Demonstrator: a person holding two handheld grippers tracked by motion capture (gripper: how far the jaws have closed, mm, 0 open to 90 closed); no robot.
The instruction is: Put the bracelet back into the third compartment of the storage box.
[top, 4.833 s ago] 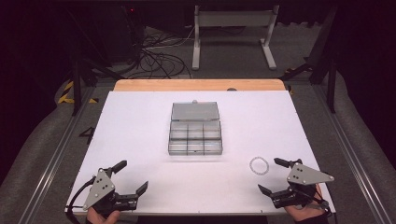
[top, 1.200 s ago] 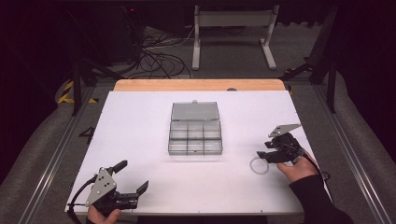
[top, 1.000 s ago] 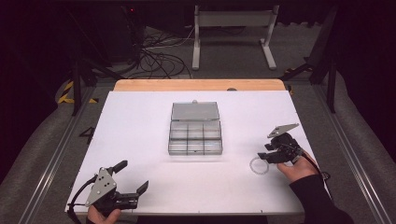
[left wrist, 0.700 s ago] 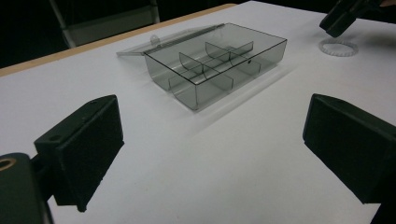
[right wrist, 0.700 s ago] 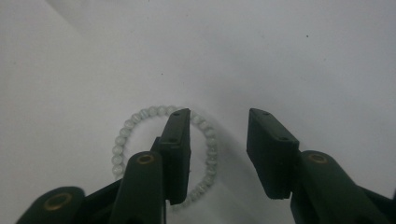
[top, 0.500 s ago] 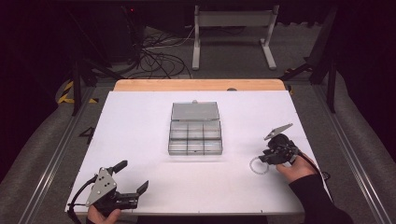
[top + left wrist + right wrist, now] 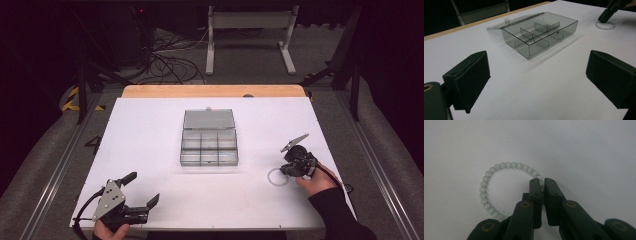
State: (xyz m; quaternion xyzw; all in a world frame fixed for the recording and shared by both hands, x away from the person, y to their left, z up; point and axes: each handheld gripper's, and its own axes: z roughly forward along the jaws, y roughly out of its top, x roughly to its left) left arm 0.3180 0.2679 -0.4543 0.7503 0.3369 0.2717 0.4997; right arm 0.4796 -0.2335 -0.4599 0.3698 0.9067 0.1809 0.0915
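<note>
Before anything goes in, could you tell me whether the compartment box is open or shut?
Open: the box has its clear lid folded flat behind it, dividers exposed.

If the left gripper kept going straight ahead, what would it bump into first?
Probably the box. The left gripper is open and points across bare table toward its near corner, though the line may pass slightly to one side.
</note>
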